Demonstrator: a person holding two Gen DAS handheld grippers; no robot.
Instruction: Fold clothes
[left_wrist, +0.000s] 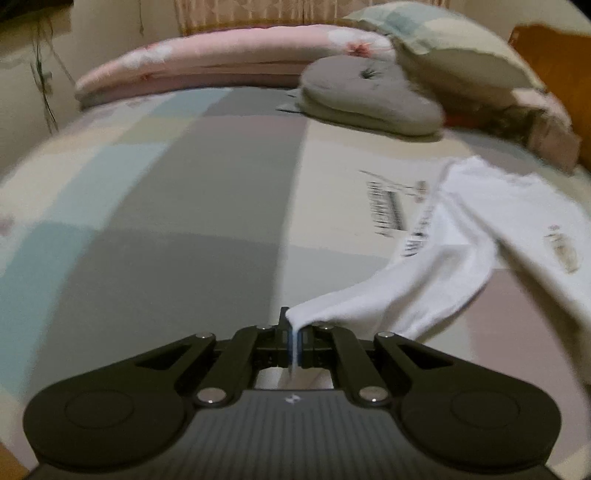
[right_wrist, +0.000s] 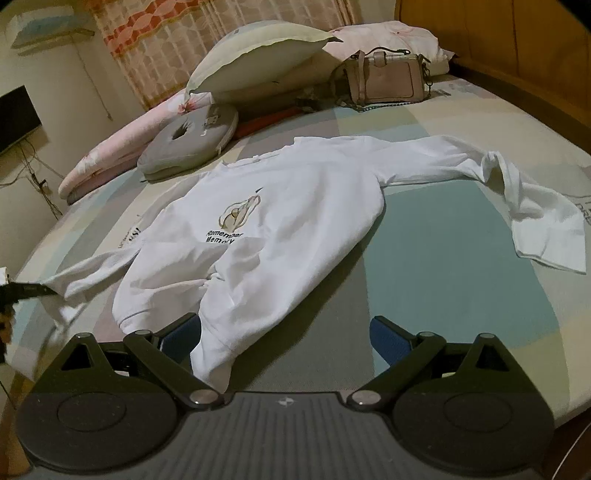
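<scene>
Item: white sweatshirt (right_wrist: 295, 206), laid flat and face up on a bed (right_wrist: 443, 229) with a patchwork sheet in pale blocks. The long axis is set from the hem, nearest the right gripper (right_wrist: 284, 336), to the collar at the far side, toward the pillows (right_wrist: 255, 55). The printed motif and lettering are seen on the chest. One sleeve is stretched out to the right with its cuff folded back; the other is drawn out to the left edge of the right wrist view.

Left gripper (left_wrist: 294, 341): jaws clenched on the cuff of that left sleeve (left_wrist: 424, 280); a thin fold of white cloth is pinched between the blue pads and the sleeve is pulled taut away to the right.

Right gripper: jaws released and spread wide, with the hem corner lying between them against the left finger; whether it is touched cannot be told.

Shown only in the right wrist view: the whole garment, a pink handbag (right_wrist: 388, 79), a dark screen (right_wrist: 16, 118) on the wall. Shown only in the left wrist view: the pinch itself. A grey cushion (left_wrist: 369, 99) and a pink folded quilt (left_wrist: 207, 66) are recorded in both.
</scene>
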